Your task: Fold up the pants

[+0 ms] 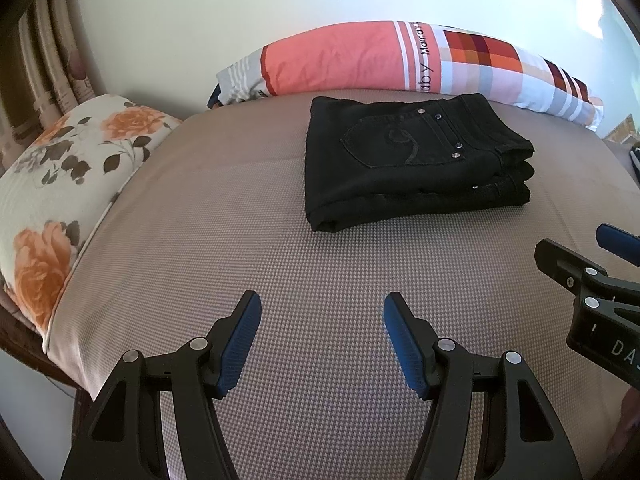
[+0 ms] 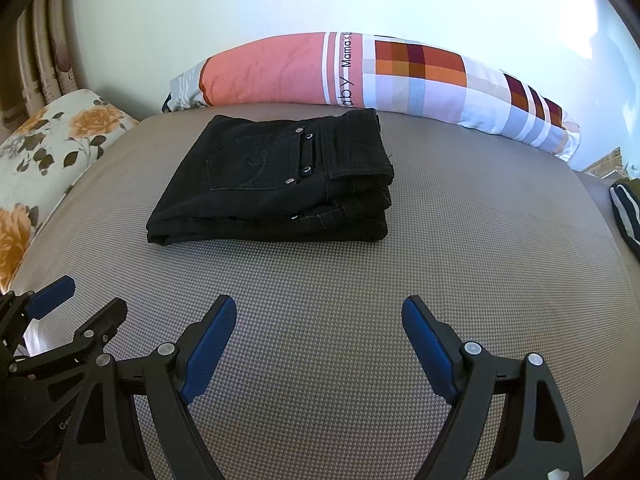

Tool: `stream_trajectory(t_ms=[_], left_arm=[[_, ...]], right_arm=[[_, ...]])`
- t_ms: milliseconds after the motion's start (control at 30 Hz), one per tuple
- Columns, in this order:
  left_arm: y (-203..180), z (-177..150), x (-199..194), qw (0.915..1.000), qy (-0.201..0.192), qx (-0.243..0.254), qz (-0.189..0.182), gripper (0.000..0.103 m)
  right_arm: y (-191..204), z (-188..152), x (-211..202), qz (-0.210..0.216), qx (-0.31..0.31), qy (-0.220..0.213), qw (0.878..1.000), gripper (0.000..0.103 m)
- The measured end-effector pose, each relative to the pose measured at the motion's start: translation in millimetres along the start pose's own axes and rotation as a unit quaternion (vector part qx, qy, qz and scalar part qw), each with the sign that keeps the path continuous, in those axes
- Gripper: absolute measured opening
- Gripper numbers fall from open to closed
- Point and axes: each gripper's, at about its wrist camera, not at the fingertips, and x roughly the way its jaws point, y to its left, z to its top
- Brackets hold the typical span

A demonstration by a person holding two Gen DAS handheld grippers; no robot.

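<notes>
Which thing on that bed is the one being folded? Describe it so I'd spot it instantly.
Start at the long pink-and-checked pillow along the wall. Just in front of it, on the beige bedcover, lie the black pants, folded into a thick stack. They're the only black bundle there, with a stitched back pocket and silver rivets on top.

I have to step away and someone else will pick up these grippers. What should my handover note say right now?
Left gripper: open, empty, over the bed cover.
Right gripper: open, empty, beside it.
Black pants: folded into a compact stack, back pocket up, lying on the cover in front of the long patchwork pillow, touched by neither gripper.
Done: the folding looks complete.
Left: probably nothing; at most square the stack's edges.
</notes>
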Motion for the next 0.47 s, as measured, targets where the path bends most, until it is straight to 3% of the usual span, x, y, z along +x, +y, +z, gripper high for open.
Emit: stream_trajectory(t_ms=[467], left_arm=[[-1.4, 3.6, 3.0, 0.9999, 0.002, 0.01, -0.007, 0.065]], right_arm=[[-1.5, -0.9, 0.7, -0.001, 0.003, 0.003, 1.0, 0.083]])
